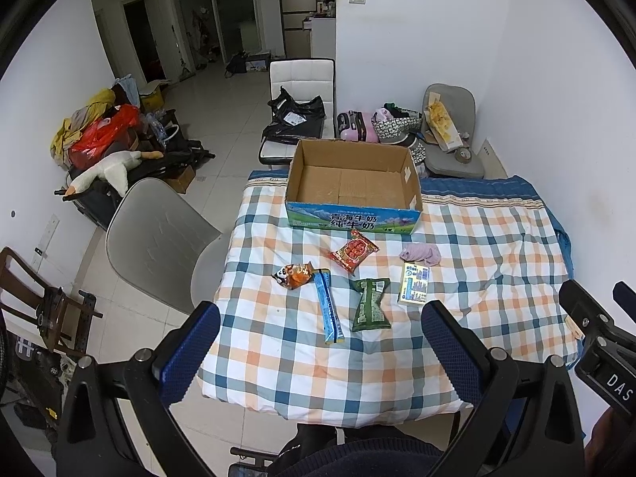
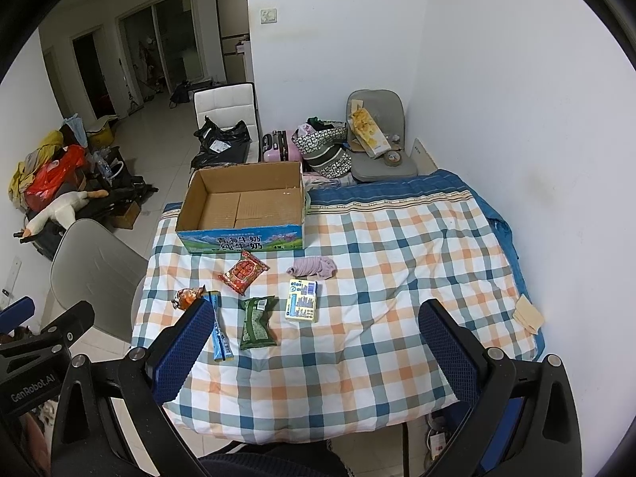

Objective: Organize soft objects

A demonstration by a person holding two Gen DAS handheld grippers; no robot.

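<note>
**Nothing packed yet: 6 items wait before the box**

Both claws, left claw and right claw, hang spread and empty over the counter's near edge. The cardboard box sits empty at the far edge; the snack packets and purple cloth lie mid-counter. Next: probably descend, pinch 1.
</note>
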